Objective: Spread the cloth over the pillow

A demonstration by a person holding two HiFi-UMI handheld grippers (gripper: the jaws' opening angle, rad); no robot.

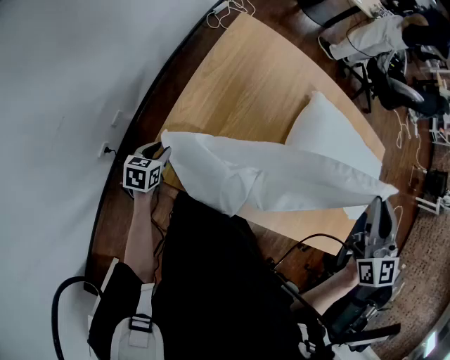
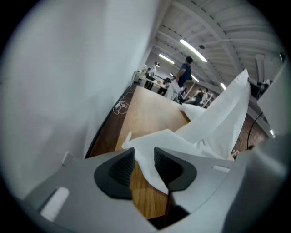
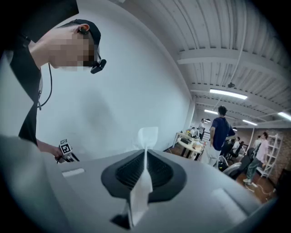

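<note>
A white cloth (image 1: 281,176) stretches in the air over the near edge of the wooden table (image 1: 239,84), between my two grippers. Behind it, a white pillow (image 1: 330,133) lies on the table's right side. My left gripper (image 1: 162,153) is at the cloth's left corner. In the left gripper view its jaws (image 2: 144,154) stand apart. The cloth (image 2: 182,139) passes between them and lies against the right pad, with bare table showing in the gap. My right gripper (image 1: 376,205) is at the right corner, and its jaws (image 3: 145,154) are shut on a thin fold of cloth (image 3: 142,191).
A curved white wall (image 1: 63,84) runs close along the table's left side, with an outlet (image 1: 105,149) low on it. Chairs and seated people (image 1: 394,42) are at the far right. White wire items (image 1: 228,10) lie on the floor beyond the table's far corner.
</note>
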